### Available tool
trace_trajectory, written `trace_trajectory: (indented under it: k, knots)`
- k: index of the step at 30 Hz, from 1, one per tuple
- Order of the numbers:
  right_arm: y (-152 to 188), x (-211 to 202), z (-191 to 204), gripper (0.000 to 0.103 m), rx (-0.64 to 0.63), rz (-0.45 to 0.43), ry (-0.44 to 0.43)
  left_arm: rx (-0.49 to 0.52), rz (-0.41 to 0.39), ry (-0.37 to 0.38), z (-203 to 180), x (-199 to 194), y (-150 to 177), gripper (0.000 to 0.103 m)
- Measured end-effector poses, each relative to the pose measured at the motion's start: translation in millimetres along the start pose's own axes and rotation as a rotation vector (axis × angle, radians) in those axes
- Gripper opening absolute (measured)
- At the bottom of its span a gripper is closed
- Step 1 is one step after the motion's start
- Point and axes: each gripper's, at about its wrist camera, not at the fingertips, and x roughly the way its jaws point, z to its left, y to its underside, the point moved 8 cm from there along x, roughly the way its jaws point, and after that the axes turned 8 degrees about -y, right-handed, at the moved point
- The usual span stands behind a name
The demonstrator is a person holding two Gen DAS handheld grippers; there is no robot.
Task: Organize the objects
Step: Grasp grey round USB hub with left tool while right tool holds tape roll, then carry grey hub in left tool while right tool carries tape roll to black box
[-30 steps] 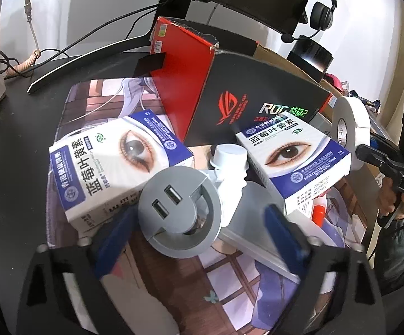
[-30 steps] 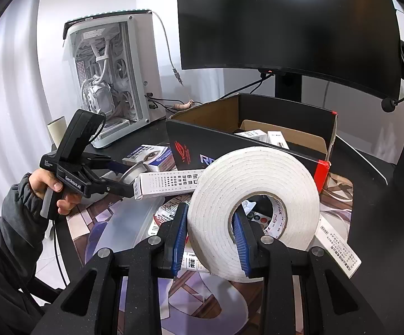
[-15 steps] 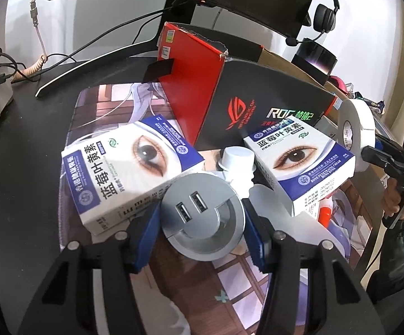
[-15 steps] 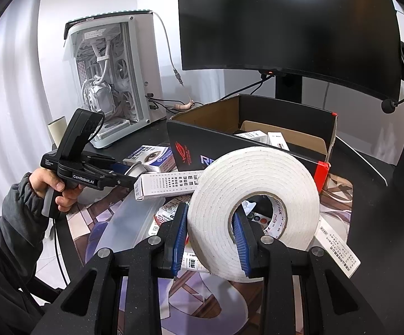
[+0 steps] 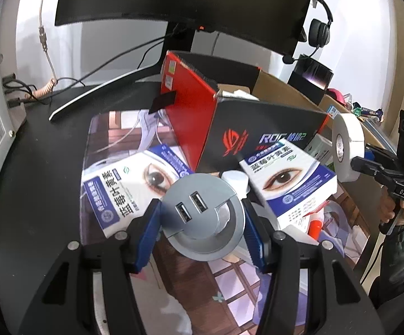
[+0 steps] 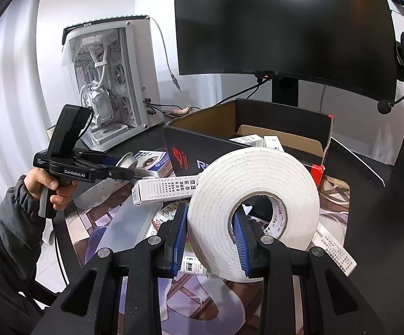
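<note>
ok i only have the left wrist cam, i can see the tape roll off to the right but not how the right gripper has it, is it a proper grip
observer: yes, the right gripper is shut on the tape roll, with one pad inside the core and the other against the outer rim.
operator: good, and the rog box, i only see its outside, anything in it
observer: the box is open on top, and small white cartons lie inside it.
</note>
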Motion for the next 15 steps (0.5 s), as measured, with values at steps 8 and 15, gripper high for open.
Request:
trace_trajectory:
  k: [8,15]
  knots:
    - [-3.4,-2.7,0.2,0.032,0.003,-0.019,0.002,-0.016,-0.076,-0.011,-2.6,-18.6,-13.6,0.055]
    - [-7.5,-5.3,-0.2,0.032,0.014,-0.041,0.013,-0.048,-0.145,-0.022,-2.2,-36.0,-25.0,0.055]
